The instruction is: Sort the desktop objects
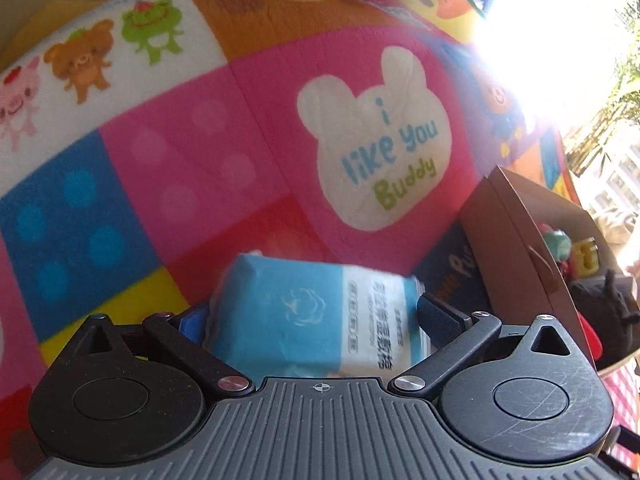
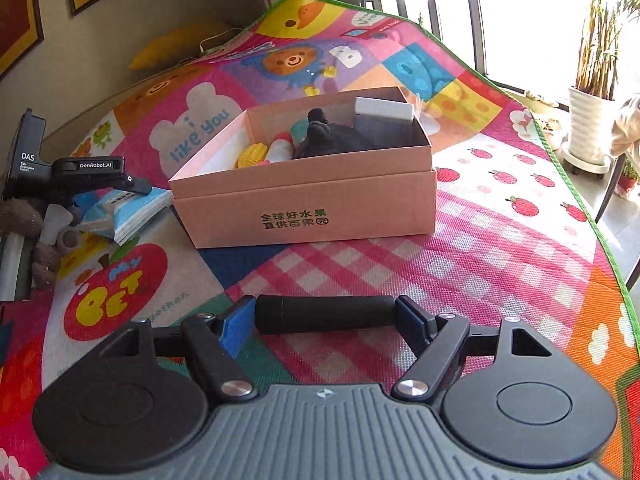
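Note:
A blue and white tissue pack (image 1: 288, 304) sits between the fingers of my left gripper (image 1: 312, 320), which is shut on it just above the play mat. In the right wrist view the same pack (image 2: 120, 208) shows at the far left, left of the box. A black cylinder (image 2: 320, 312) lies crosswise in my right gripper (image 2: 326, 319); its pads press on both ends. A pink cardboard box (image 2: 304, 200) stands open ahead of it, holding a black plush toy (image 2: 328, 140), a white block (image 2: 384, 110) and small yellow and white toys. The box's brown side (image 1: 512, 240) shows at the right of the left wrist view.
A colourful cartoon play mat (image 2: 500, 240) covers the surface; its green edge runs along the right. A brown knitted toy (image 2: 24, 220) lies at the far left. A potted plant (image 2: 592, 132) stands beyond the mat at the right, and a yellow cushion (image 2: 176, 44) at the back.

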The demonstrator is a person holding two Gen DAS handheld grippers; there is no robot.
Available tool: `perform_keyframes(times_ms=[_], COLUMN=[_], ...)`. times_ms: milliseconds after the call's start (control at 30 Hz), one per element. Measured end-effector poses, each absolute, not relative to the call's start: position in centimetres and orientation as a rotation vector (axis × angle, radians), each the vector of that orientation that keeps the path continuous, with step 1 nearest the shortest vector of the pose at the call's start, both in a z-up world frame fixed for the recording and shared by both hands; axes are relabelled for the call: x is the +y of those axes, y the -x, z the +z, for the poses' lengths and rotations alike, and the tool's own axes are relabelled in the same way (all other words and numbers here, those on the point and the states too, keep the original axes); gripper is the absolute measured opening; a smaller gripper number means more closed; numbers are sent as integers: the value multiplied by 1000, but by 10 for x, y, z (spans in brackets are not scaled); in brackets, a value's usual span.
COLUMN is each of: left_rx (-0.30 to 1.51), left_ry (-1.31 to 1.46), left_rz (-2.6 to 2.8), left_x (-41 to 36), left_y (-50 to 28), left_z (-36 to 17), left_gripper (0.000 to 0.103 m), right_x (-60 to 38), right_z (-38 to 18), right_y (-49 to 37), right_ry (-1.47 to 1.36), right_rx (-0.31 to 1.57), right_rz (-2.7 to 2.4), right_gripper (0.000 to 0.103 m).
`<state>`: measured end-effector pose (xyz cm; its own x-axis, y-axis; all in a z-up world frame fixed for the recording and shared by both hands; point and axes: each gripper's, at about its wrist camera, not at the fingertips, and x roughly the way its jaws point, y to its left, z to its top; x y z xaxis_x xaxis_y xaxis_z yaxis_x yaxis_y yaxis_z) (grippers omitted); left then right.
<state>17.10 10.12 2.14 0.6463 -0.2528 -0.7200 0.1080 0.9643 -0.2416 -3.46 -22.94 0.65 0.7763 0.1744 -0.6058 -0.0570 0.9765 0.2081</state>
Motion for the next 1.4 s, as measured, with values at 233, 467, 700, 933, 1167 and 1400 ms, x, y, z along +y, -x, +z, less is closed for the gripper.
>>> perform_keyframes(times_ms=[233, 467, 700, 933, 1167, 1400], left_rx=[875, 836, 808, 821, 783, 704], left_ry=[16, -57, 24, 51, -210, -282], left_rz=[-389, -470, -328, -380, -457, -343], left_x=[62, 25, 6, -12, -45, -57], left_y=[-98, -14, 36, 69, 99, 80], left_z=[23, 20, 21, 29, 20, 16], left_gripper=[103, 103, 103, 103, 103, 103], right_x=[-231, -239, -245, -249, -251, -257], right_z=[6, 7, 9, 10, 8, 5], right_y=[34, 39, 44, 47, 44, 42], right_ry=[-204, -254, -290, -313, -335, -373], right_rx=[667, 640, 608, 589, 611, 635], right_rz=[142, 145, 150, 149, 161, 163], right_gripper=[78, 77, 78, 85, 94, 96])
